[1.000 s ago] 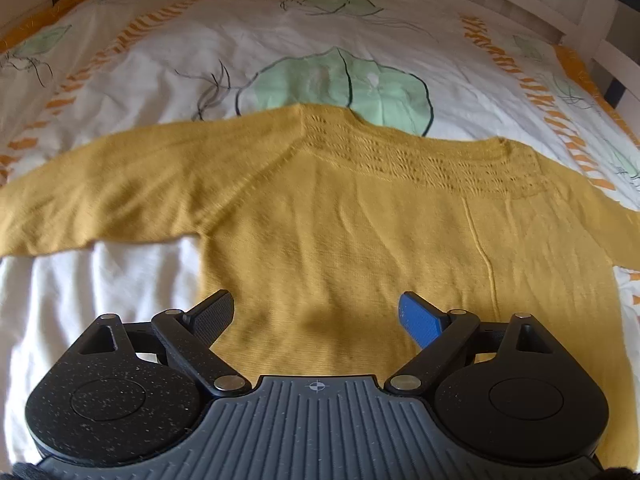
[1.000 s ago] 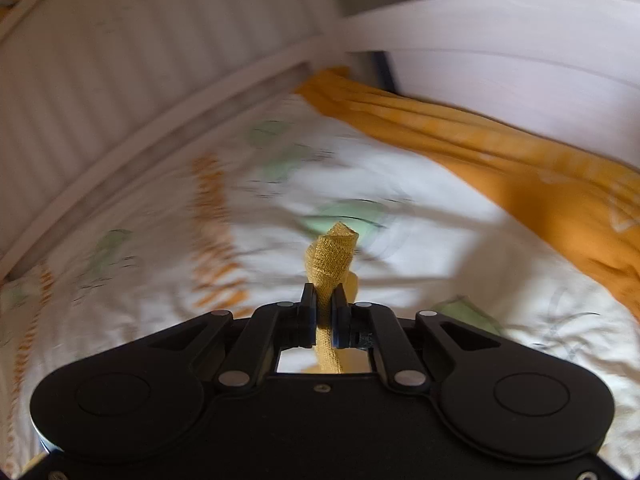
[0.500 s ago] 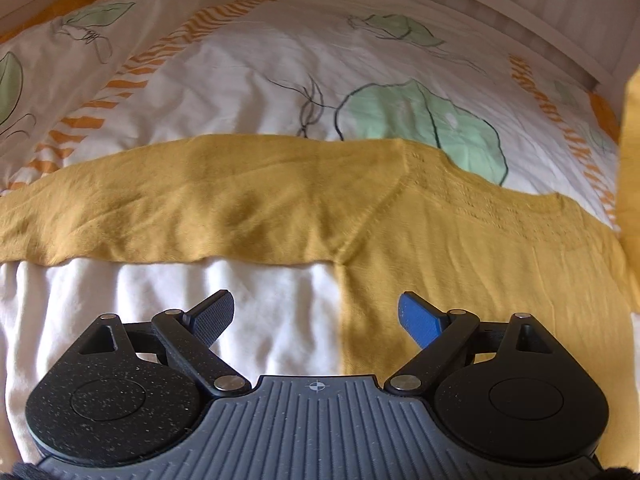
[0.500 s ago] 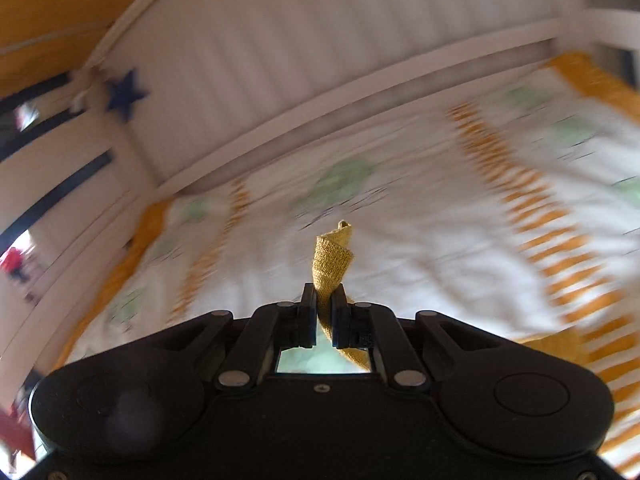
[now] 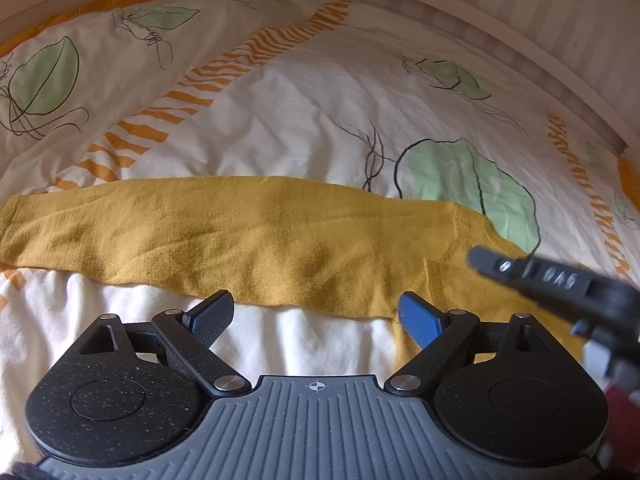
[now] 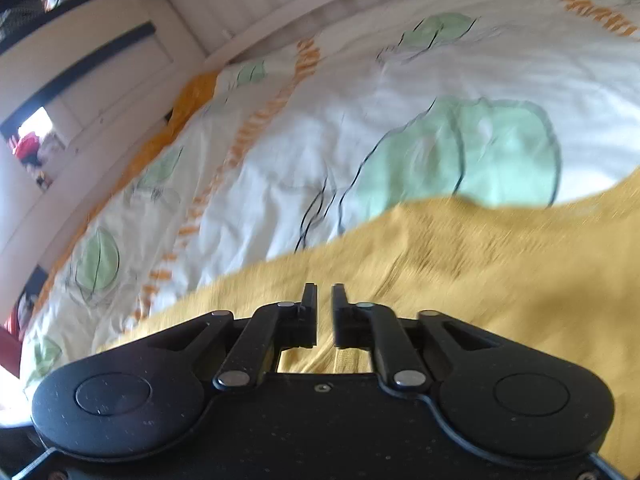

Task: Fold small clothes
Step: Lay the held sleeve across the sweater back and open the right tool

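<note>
Sweater flat on duvet

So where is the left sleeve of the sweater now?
In the left wrist view the sleeve lies flat across the duvet, just beyond the open left tongs, its cuff at the picture's left edge.

Mustard-yellow knit sweater, spread flat. In the left wrist view one long sleeve runs across the middle of the frame, its cuff at the left edge; the sleeve joins the body at centre right, where the body's side edge drops toward the lower right. The fabric shows fine ribbing and shallow wrinkles. In the right wrist view the sweater, motion-blurred, fills the lower right half of the frame, its upper edge rising from lower left to right.
</note>
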{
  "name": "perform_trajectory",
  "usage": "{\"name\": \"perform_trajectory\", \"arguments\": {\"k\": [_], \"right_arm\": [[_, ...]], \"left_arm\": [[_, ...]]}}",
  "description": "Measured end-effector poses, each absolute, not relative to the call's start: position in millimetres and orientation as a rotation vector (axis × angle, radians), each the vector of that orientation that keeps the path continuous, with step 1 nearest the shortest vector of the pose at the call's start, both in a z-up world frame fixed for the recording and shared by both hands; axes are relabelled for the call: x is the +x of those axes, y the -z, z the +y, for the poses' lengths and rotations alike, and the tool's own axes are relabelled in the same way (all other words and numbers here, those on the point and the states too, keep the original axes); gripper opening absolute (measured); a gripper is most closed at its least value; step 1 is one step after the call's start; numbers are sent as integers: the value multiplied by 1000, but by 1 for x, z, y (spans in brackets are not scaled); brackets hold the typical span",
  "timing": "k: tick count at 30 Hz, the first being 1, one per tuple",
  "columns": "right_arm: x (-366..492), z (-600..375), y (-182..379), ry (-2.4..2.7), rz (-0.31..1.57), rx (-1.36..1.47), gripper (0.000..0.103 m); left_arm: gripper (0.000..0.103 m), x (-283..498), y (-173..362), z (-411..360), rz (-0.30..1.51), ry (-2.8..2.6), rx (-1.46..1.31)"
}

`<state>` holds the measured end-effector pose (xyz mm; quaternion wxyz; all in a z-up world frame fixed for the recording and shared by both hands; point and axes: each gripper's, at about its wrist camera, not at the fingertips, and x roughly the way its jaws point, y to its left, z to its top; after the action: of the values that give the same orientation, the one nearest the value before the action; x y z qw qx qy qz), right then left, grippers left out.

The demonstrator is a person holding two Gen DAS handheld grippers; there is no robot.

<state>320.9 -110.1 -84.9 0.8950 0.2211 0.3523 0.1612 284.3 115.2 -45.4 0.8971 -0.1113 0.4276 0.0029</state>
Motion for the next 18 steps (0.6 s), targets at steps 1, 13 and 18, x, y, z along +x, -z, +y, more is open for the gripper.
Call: {"name": "perform_trajectory", "arguments": {"k": [1, 13, 18], "right_arm": [[319, -105, 88, -369, 737, 461, 23], [281, -134, 95, -320, 744, 295, 68], [258, -146, 103, -270, 764, 249, 87]], "left_arm": [[90, 285, 46, 116, 889, -9, -232], [90, 287, 55, 127, 911, -15, -268], [90, 289, 67, 140, 904, 51, -375]]}}
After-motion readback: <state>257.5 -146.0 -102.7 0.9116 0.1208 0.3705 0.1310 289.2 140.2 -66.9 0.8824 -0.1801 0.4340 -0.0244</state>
